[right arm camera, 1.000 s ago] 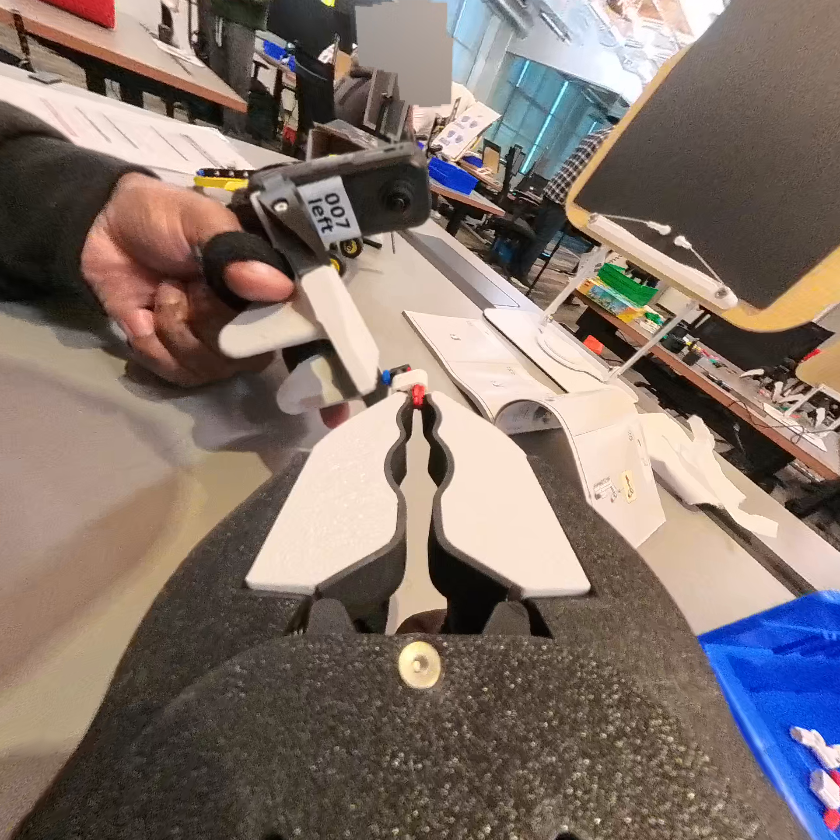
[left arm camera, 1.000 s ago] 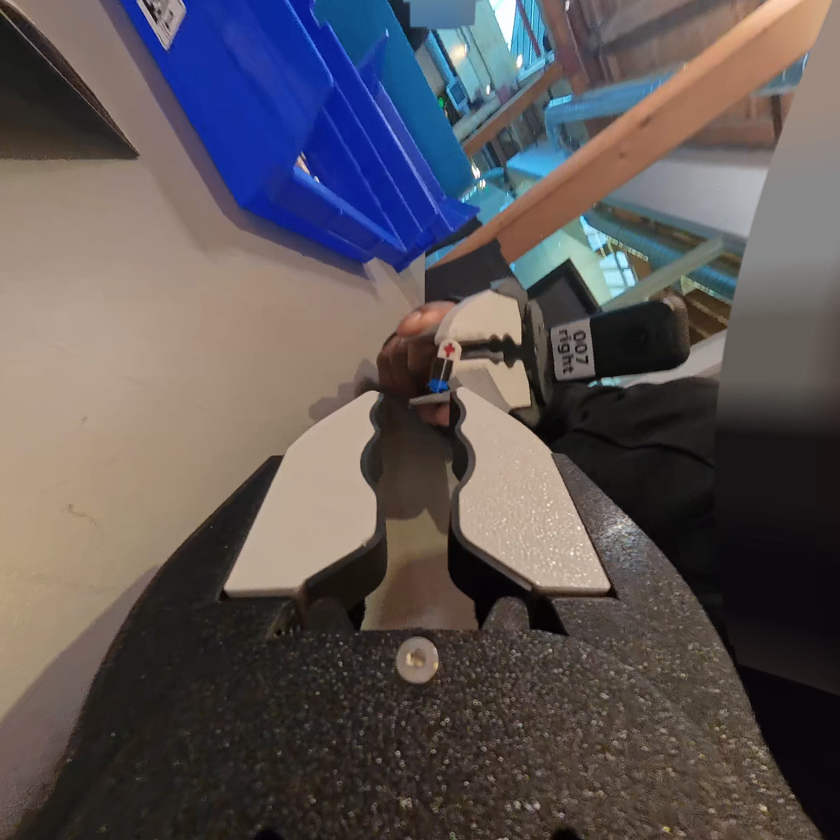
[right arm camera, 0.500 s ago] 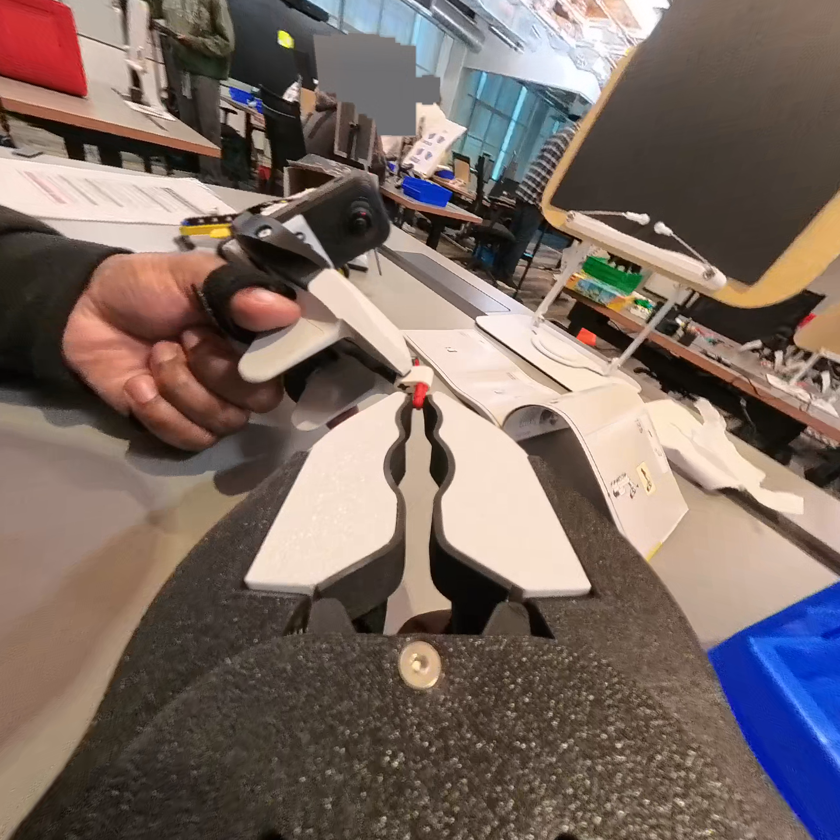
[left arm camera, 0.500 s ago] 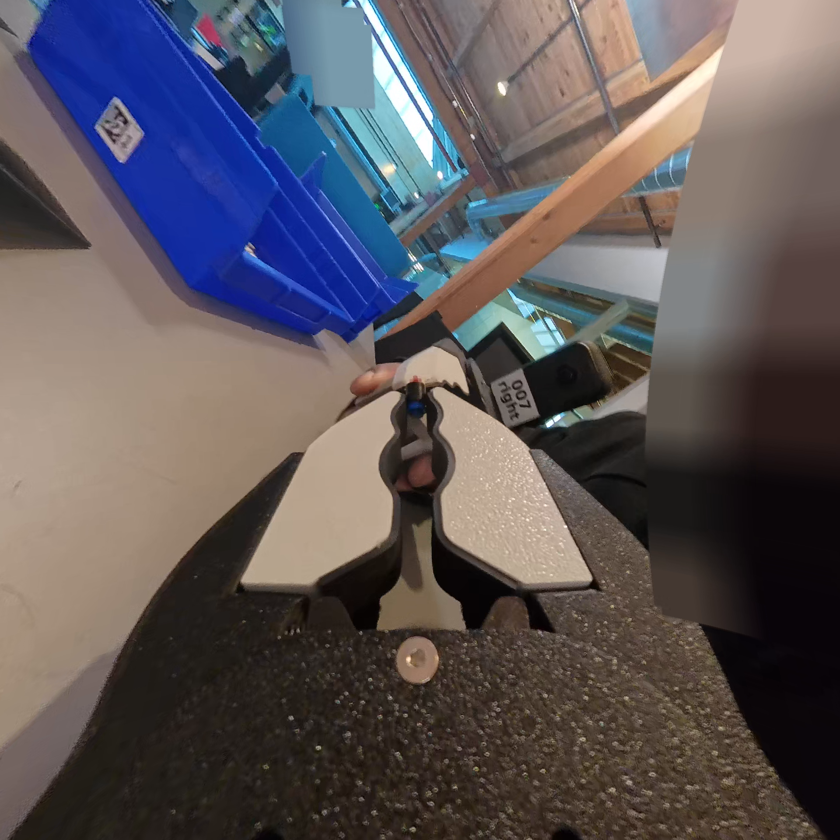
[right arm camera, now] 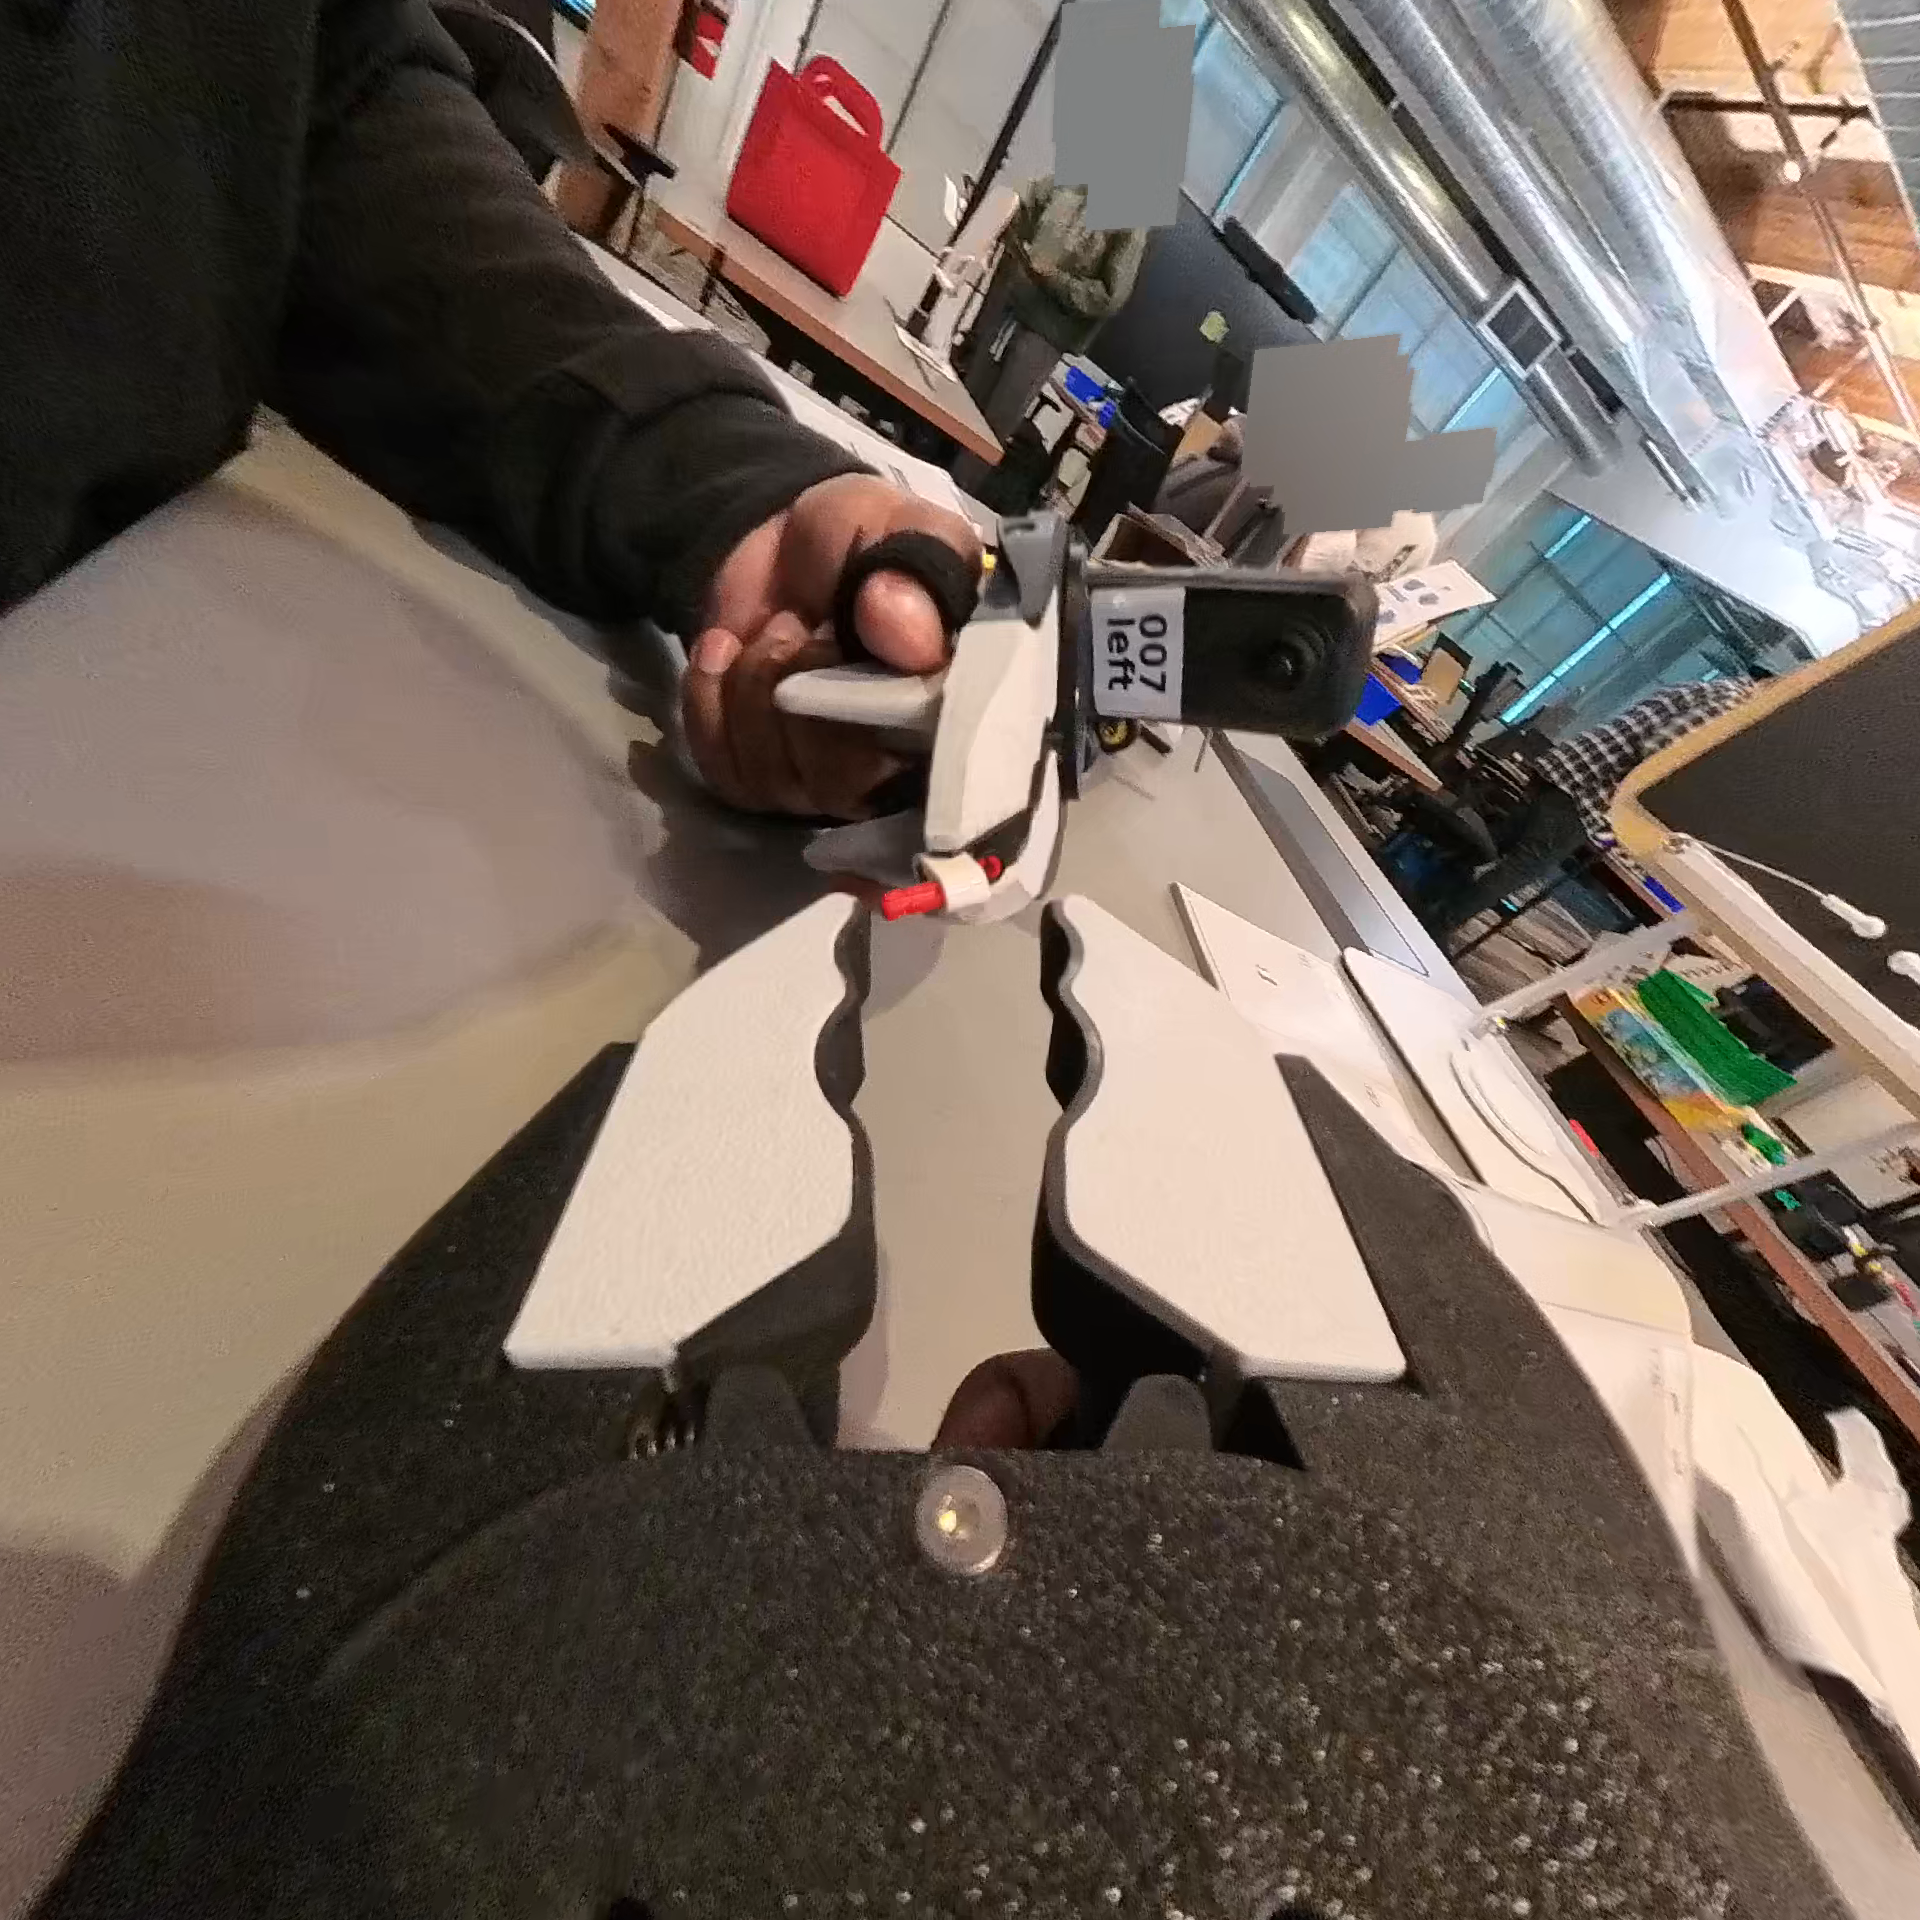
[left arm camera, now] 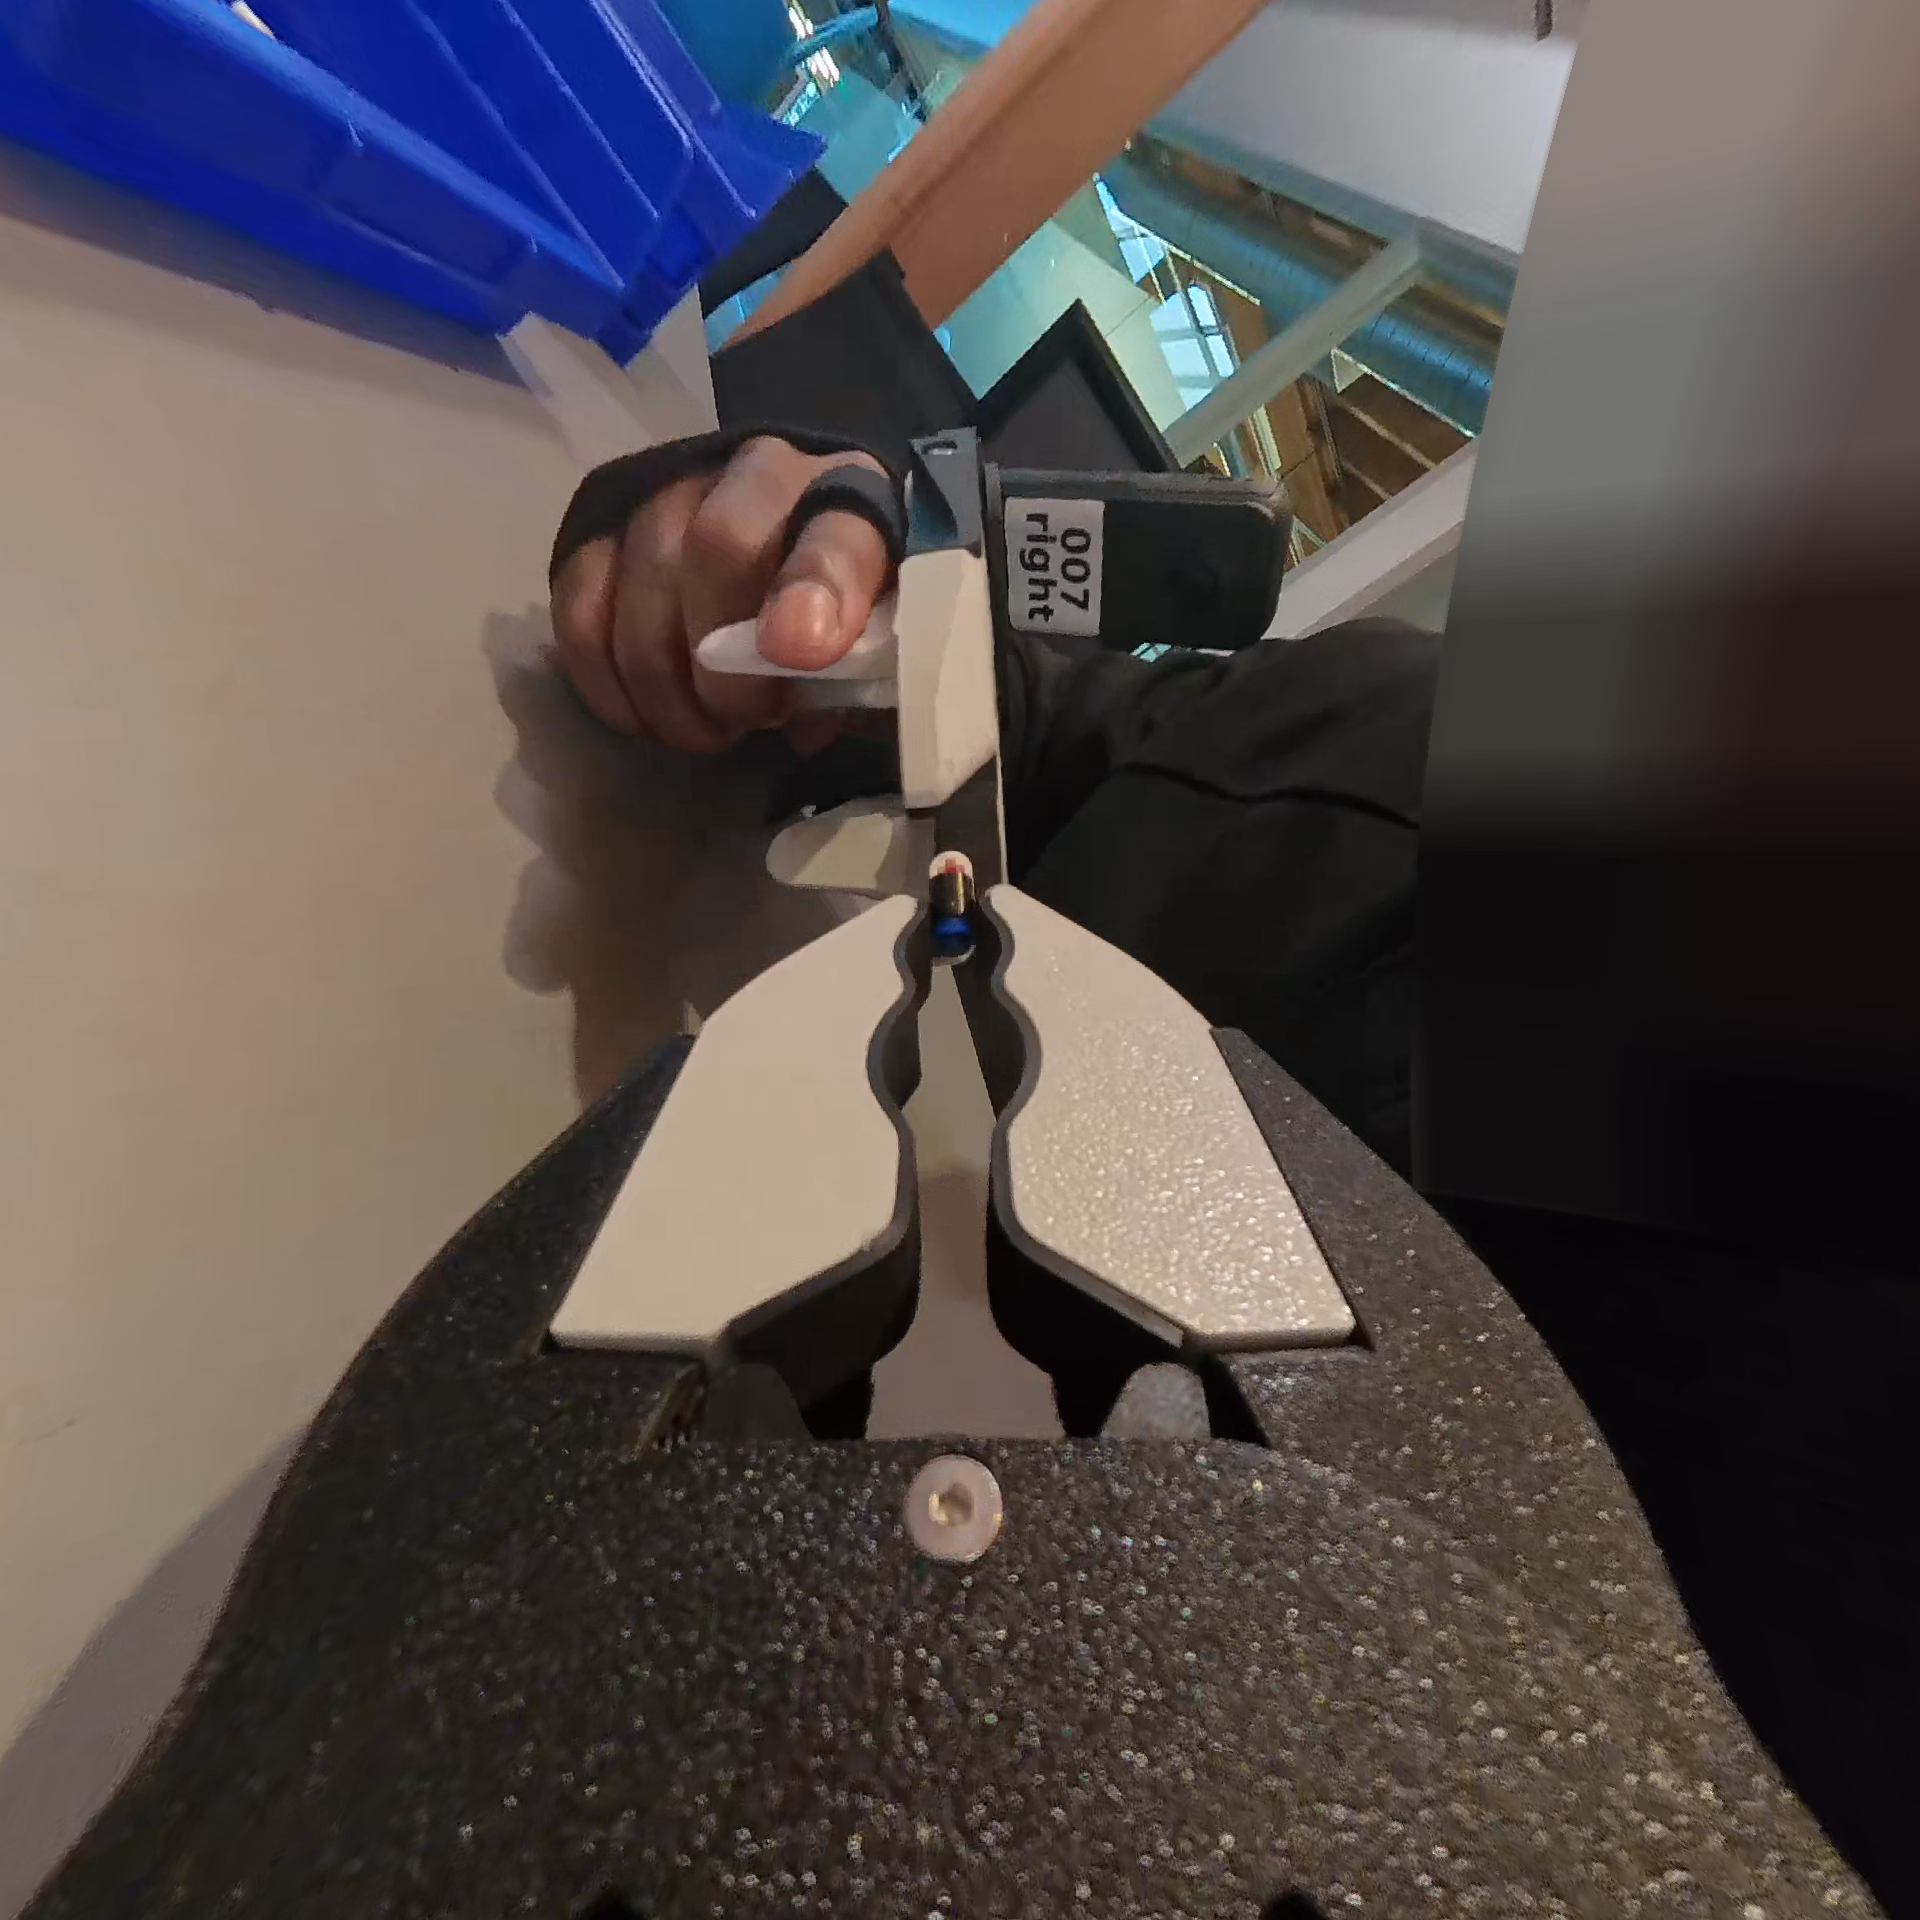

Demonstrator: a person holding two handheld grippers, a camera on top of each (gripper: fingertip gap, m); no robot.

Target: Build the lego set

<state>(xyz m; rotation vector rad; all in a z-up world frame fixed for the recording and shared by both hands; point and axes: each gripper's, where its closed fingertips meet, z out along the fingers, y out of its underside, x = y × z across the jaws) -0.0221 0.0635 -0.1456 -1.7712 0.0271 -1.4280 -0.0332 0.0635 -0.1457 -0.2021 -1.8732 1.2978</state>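
Red-and-white pin piece [right arm camera: 940, 891] now sits clenched in the left claw [left arm camera: 952, 921] alone, the right claw [right arm camera: 951, 914] having released.

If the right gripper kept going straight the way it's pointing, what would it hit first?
Most likely the left gripper and the small red and white part it holds, which sit just beyond the right gripper's open fingertips; exact depth is unclear.

Blue bins [left arm camera: 395, 156] sit along the grey tabletop's [right arm camera: 312, 831] far edge. White paper sheets [right arm camera: 1278, 987] and a white lamp base [right arm camera: 1455, 1049] lie toward its right edge. A red bag [right arm camera: 810, 177] stands on a rear table [right arm camera: 831, 322].
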